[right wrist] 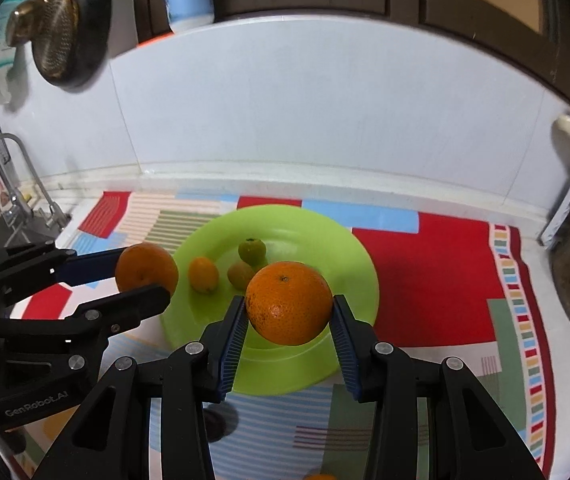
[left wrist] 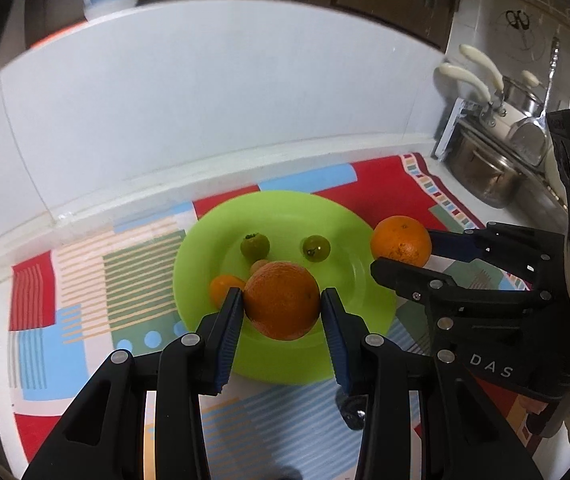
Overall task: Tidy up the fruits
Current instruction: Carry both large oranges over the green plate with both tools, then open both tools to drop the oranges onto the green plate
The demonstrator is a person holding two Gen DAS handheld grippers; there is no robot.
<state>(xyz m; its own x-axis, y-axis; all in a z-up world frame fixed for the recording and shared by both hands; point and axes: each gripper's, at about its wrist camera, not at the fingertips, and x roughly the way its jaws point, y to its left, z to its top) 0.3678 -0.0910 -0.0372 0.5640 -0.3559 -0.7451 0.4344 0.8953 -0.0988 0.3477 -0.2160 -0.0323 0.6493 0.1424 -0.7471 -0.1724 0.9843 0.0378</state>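
Observation:
In the left wrist view my left gripper [left wrist: 281,296] is shut on a large orange [left wrist: 281,312], held above the near part of a lime-green plate [left wrist: 285,208]. To its right my right gripper [left wrist: 403,252] is shut on a second orange [left wrist: 401,242] by the plate's right rim. The right wrist view shows the same: the right gripper [right wrist: 289,300] grips its orange [right wrist: 289,308] over the plate [right wrist: 325,232], and the left gripper [right wrist: 147,272] grips the other orange [right wrist: 147,268] at the plate's left edge. Small green fruits [left wrist: 255,247] and a small orange fruit [right wrist: 203,275] lie on the plate.
The plate rests on a colourful patterned mat [right wrist: 425,272] on a white counter against a white wall. Steel pots [left wrist: 485,176] stand at the right end, a sink with a faucet [right wrist: 25,168] at the left. Another orange thing [right wrist: 321,476] peeks in at the bottom edge.

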